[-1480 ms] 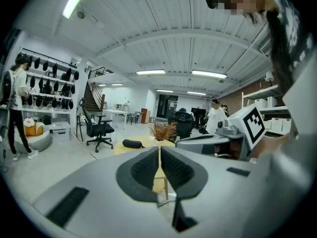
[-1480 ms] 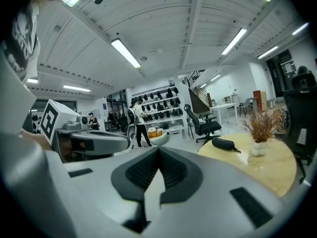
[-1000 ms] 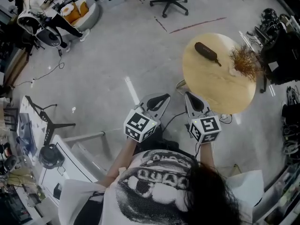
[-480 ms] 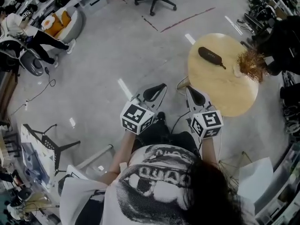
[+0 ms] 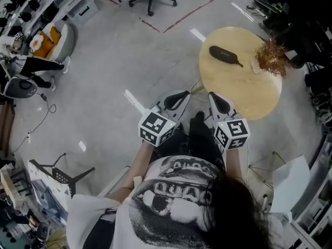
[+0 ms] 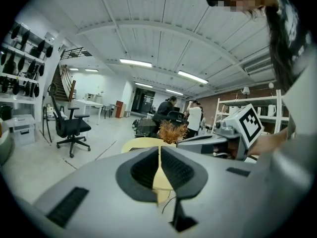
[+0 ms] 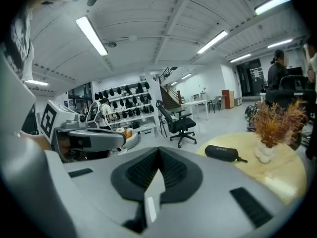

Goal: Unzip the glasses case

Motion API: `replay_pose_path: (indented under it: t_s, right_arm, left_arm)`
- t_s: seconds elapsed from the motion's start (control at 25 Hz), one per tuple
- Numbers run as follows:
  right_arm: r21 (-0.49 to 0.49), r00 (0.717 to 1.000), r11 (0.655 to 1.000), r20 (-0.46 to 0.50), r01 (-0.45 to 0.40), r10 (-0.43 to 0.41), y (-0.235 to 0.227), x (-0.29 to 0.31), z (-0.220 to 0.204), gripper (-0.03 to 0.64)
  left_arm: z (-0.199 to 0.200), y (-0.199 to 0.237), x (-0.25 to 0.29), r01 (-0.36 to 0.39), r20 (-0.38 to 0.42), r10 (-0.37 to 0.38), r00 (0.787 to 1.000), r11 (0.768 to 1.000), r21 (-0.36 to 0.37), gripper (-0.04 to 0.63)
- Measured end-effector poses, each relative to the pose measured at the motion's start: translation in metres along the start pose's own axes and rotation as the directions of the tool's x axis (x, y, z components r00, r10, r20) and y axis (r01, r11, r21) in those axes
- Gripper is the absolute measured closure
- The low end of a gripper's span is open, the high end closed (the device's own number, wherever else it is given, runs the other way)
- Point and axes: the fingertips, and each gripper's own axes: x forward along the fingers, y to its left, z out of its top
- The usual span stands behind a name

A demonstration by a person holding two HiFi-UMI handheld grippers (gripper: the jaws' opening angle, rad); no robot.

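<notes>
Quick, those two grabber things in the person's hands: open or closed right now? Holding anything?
Left gripper: closed, jaws together, holding nothing.
Right gripper: closed, jaws together, holding nothing.

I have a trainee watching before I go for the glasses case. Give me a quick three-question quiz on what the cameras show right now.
1. True or false: the glasses case is gripped in the right claw.
2. What stands near the case on the round table? A) a dried plant in a small vase; B) a coffee mug; C) a laptop.
3. Fill in: the left claw and the right claw both have their jaws ____, with nothing between them.

Key: 1 false, the case lies on the table, apart from both claws; 2 A; 3 shut.
</notes>
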Motion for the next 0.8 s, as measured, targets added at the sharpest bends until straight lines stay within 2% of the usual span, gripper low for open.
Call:
replay_pose_path:
  t_s: [0.2,0.36,0.56,0.8]
  right_arm:
    - [0.022,1.0,1.0,-0.011,0.021,-0.021,-0.019,0.014,-0.005,0.62]
    - [0.03,0.999,0.999,-0.013,0.035,-0.035,-0.039,0.032,0.005,0.62]
    - [0.051,0.998,0.997,-0.022,0.061,-0.06,-0.082,0.062,0.019,0.62]
    - [0.037,0.995,0.996,-0.064,0.085,-0.083,-0.141,0.089,0.014,0.62]
  left_arm:
    - [-0.005,0.005,0.018,0.034,-0.031,-0.034,0.999,0.999,0.005,0.574]
    - [0.003,0.026,0.039,0.038,-0.037,-0.038,0.999,0.999,0.003,0.574]
    - [0.017,0.054,0.078,0.052,-0.054,-0.052,0.997,0.999,0.003,0.574]
    - [0.018,0.078,0.127,0.065,-0.082,-0.064,0.995,0.998,0.007,0.574]
